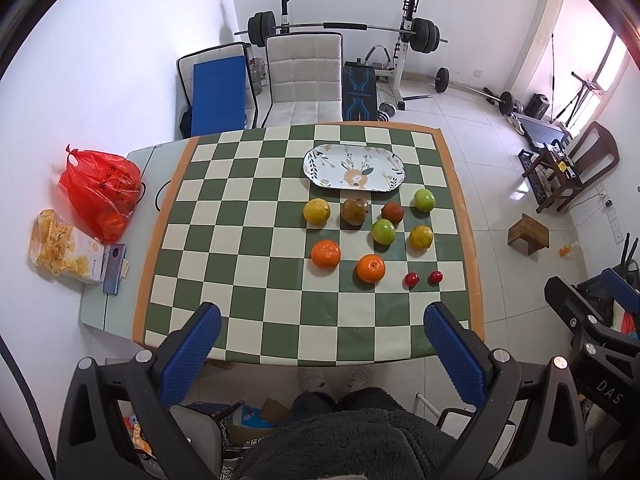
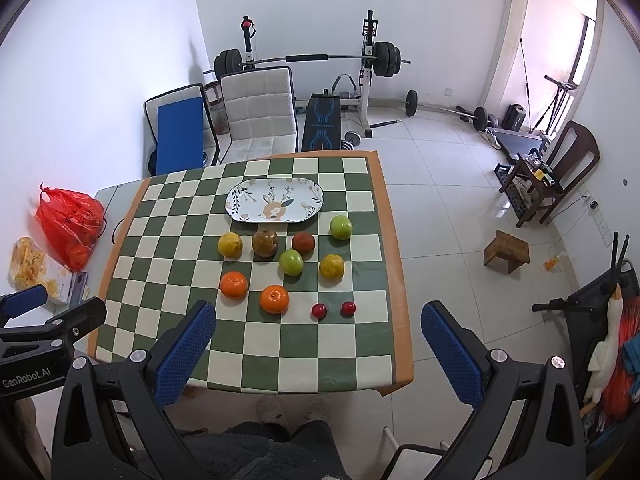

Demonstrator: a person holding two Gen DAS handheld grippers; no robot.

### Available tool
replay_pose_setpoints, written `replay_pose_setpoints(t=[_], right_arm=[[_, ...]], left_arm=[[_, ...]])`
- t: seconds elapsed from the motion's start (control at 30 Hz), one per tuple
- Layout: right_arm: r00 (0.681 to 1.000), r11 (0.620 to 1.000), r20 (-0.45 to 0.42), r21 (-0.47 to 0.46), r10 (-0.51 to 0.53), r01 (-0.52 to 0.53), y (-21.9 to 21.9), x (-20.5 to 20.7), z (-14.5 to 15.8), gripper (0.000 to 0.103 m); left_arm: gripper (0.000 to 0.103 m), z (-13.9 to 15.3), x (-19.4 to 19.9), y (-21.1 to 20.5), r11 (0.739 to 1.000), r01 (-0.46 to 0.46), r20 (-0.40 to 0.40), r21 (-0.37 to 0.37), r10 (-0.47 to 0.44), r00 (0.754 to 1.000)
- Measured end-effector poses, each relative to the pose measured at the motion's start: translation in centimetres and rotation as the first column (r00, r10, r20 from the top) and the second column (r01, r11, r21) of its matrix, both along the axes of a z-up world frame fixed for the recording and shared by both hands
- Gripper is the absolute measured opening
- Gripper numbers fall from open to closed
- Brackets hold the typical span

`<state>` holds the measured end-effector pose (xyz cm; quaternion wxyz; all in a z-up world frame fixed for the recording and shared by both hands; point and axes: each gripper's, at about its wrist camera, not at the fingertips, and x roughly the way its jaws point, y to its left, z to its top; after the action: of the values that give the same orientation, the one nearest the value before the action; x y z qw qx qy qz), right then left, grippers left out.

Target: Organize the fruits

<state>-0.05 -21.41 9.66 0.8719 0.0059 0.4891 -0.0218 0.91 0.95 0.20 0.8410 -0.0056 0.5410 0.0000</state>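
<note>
Fruits sit mid-frame below the plate; my left gripper and right gripper hold nothing, jaws wide.

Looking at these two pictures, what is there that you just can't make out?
- Red plastic bag, both views: something orange inside, but the crumpled film blurs it.
- Right gripper, left wrist view: only a corner shows, cut by the right edge.
- Two small red fruits: too small to name.
- Fruit undersides: hidden against the checkered tablecloth.
</note>
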Motion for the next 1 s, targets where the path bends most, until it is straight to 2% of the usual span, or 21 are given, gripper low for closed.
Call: replay_pose_setpoints(t=[0.77,0.9,1.0], right_arm=[[1.000,1.000,0.017,0.008,-0.004,0.003,-0.1,-0.5,0.7,0.103],[1.000,1.000,0.022,0.003,-0.002,0.001,1.2,-0.9,2.9,0.103],[1.000,1.000,0.024,0.003,-0.001,0.001,1.3,-0.9,3.2,0.103]], left_arm=[[0.103,0.4,0.0,0.0,1.000,0.000,0.011,-0.001,0.001,1.000],[0.103,0.5,0.0,0.1,1.000,0.000,0.014,0.000,0.000,1.000],[0.103,0.8,0.0,0.1,1.000,-0.004,0.018,0.000,0.004,1.000]])
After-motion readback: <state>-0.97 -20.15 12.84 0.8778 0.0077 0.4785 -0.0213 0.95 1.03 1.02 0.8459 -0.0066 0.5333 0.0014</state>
